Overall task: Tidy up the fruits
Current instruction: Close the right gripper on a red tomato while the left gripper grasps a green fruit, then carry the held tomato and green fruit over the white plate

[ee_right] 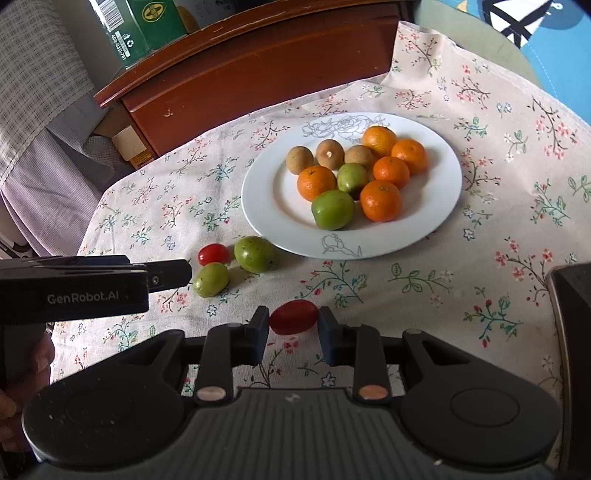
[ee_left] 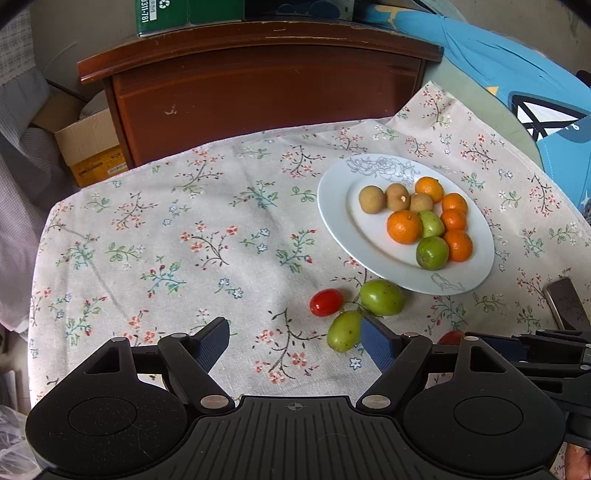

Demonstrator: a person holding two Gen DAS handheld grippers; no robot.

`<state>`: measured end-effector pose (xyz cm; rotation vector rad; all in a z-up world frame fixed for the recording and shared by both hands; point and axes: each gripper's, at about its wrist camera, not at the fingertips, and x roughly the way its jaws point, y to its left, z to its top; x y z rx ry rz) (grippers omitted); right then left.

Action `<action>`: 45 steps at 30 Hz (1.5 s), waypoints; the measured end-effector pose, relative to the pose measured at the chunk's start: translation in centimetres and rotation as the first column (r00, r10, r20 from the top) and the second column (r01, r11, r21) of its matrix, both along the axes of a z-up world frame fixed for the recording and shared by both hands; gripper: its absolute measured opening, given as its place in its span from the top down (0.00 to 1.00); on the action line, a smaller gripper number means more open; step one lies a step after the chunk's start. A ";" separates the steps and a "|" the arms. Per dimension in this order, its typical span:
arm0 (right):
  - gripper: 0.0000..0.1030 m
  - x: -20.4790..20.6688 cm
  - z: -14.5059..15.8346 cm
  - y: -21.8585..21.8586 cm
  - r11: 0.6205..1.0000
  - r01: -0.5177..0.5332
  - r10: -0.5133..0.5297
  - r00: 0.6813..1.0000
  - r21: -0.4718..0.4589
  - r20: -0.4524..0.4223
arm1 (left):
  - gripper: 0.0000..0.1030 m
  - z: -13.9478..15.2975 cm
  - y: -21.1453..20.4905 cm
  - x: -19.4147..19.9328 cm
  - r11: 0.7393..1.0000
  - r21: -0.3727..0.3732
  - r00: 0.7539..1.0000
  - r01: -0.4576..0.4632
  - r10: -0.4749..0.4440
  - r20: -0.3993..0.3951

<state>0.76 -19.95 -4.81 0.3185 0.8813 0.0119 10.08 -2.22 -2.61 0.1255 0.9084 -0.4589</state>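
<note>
A white plate (ee_left: 332, 192) (ee_right: 266, 192) on the flowered cloth holds several oranges, brown fruits and two green fruits. In front of its near rim lie a red cherry tomato (ee_left: 326, 302) (ee_right: 213, 254) and two green fruits (ee_left: 381, 297) (ee_left: 344, 331) (ee_right: 255, 254) (ee_right: 211, 279). My left gripper (ee_left: 295, 343) stands open over bare cloth, its right finger beside the nearer green fruit. My right gripper (ee_right: 293, 325) is shut on a second cherry tomato (ee_right: 294, 316), of which the left wrist view shows only a sliver (ee_left: 451, 336).
A dark wooden cabinet (ee_left: 258, 85) (ee_right: 258, 70) stands behind the table with a green box (ee_left: 166, 16) on top. A cardboard box (ee_left: 88, 147) sits on the floor at the left. A dark object (ee_left: 567, 302) (ee_right: 572, 332) lies at the table's right edge.
</note>
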 end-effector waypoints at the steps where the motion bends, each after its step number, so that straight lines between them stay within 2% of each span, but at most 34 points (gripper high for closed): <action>1: 0.72 -0.2 0.1 -0.1 1.000 0.009 -0.009 1.000 -0.005 0.002 | 0.25 -0.2 -0.2 -0.1 1.000 -0.007 1.000 0.006 -0.006 -0.003; 6: 0.72 -0.6 0.2 -0.8 0.999 0.046 -0.046 0.999 0.006 0.000 | 0.28 -0.9 -1.0 -0.2 0.999 -0.027 1.000 0.026 -0.026 0.000; 7: 0.72 -0.6 0.2 -1.0 0.999 0.052 -0.052 0.999 0.005 0.001 | 0.34 -1.0 -1.2 -0.2 0.999 -0.030 0.999 0.034 -0.034 0.002; 10: 0.72 -0.5 0.2 -1.2 0.998 0.066 -0.066 0.998 0.017 -0.002 | 0.43 -1.2 -1.5 -0.2 0.998 -0.039 0.999 0.051 -0.051 -0.004; 14: 0.72 -0.3 0.1 -1.4 0.996 0.078 -0.078 0.997 0.029 -0.006 | 0.50 -1.6 -2.0 -0.1 0.997 -0.043 0.998 0.063 -0.063 -0.008; 16: 0.72 -0.3 0.1 -1.5 0.995 0.085 -0.085 0.996 0.044 -0.004 | 0.61 -1.8 -2.2 -0.2 0.996 -0.045 0.997 0.074 -0.074 -0.006; 19: 0.72 -0.3 0.1 -1.6 0.995 0.087 -0.087 0.996 0.051 -0.003 | 0.69 -2.2 -2.6 -0.3 0.995 -0.033 0.996 0.092 -0.092 -0.008; 27: 0.72 -0.2 0.0 -1.5 0.995 0.086 -0.086 0.996 0.054 -0.002 | 0.69 -2.6 -3.1 -0.6 0.994 -0.015 0.994 0.105 -0.105 0.013; 30: 0.72 -0.1 0.0 -1.6 0.995 0.089 -0.089 0.996 0.055 -0.003 | 0.78 -2.5 -3.0 -0.7 0.994 -0.013 0.994 0.109 -0.109 0.018; 45: 0.72 0.0 0.9 -1.9 0.993 0.088 -0.091 0.995 0.082 0.043 | 0.78 0.2 -2.6 -1.0 0.992 -0.076 0.992 0.104 -0.097 0.085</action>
